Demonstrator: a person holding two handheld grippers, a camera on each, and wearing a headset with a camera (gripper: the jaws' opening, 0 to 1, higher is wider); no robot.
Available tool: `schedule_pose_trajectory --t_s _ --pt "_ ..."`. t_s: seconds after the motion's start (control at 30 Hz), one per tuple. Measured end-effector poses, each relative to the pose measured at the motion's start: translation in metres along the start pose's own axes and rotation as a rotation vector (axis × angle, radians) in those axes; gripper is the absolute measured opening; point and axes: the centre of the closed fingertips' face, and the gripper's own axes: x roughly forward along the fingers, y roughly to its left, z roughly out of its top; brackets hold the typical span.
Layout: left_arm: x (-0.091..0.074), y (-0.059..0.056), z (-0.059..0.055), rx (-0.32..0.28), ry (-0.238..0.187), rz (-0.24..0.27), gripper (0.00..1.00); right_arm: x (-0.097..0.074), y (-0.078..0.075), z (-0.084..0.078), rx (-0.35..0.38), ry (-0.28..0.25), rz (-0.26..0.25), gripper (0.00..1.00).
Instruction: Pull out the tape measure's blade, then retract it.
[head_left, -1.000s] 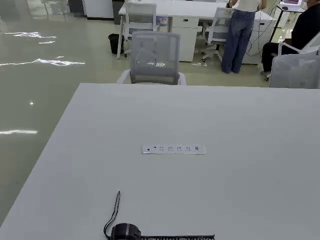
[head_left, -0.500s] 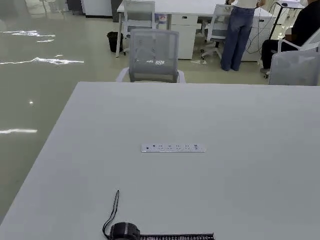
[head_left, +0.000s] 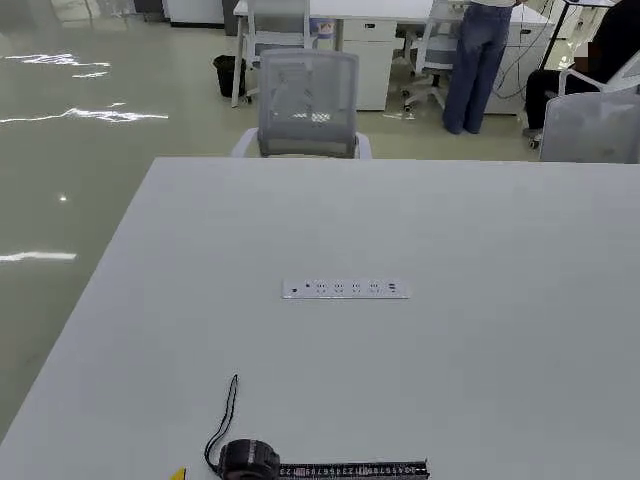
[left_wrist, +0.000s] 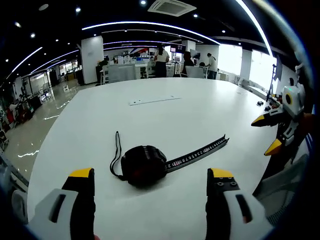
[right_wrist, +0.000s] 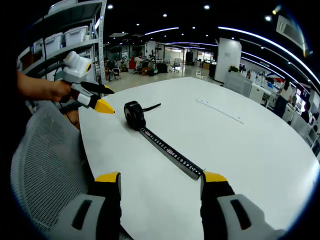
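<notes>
We count one round black tape measure (head_left: 249, 459) and one flat white power strip (head_left: 346, 290). We count two yellow-tipped grippers, left gripper (left_wrist: 150, 173) and right gripper (right_wrist: 161, 177).

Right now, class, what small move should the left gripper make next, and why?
Probably ease the left gripper forward and shut it on the case: the blade already lies pulled out on the table, both grippers are open and touch nothing, and the case sits just ahead between the left fingers.
</notes>
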Motion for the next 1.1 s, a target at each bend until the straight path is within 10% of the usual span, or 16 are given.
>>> schedule_pose_trajectory --t_s 1.1 --pt "0.034 0.010 -0.005 -0.090 0.026 0.095 0.84 0.041 -0.043 -0.011 -0.269 0.123 0.268 0.38"
